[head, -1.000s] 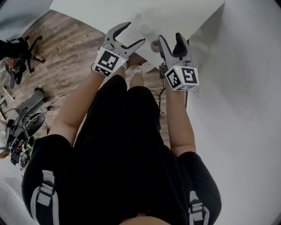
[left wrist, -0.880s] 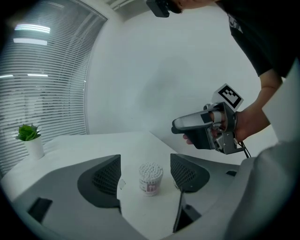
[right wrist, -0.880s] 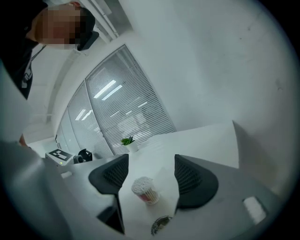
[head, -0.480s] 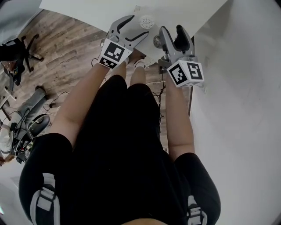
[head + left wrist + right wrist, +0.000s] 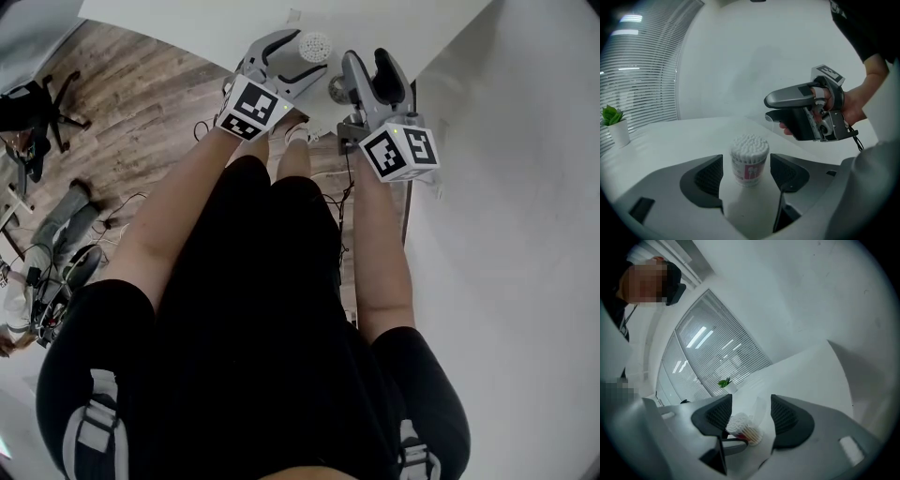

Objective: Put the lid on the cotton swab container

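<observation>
The cotton swab container (image 5: 749, 159), a small tub packed with white swabs and without a lid, stands on the white table (image 5: 665, 140). My left gripper (image 5: 746, 160) is open, one pad on each side of the tub, with a gap both sides. In the head view the container (image 5: 315, 45) sits between the left gripper's (image 5: 309, 52) jaws. My right gripper (image 5: 367, 56) hovers just to its right. The clear lid (image 5: 760, 411) shows tilted between the right gripper's (image 5: 751, 401) closing jaws. I see no pad pressing on it.
A small potted plant (image 5: 611, 124) stands far back on the table by the window blinds (image 5: 717, 352). A white wall (image 5: 525, 187) runs along the right. The table's near edge is close to me, with wooden floor and an office chair (image 5: 33, 108) to the left.
Both grippers have moved forward over the table. The left jaws now flank the container, and the right gripper has come closer in beside it.
</observation>
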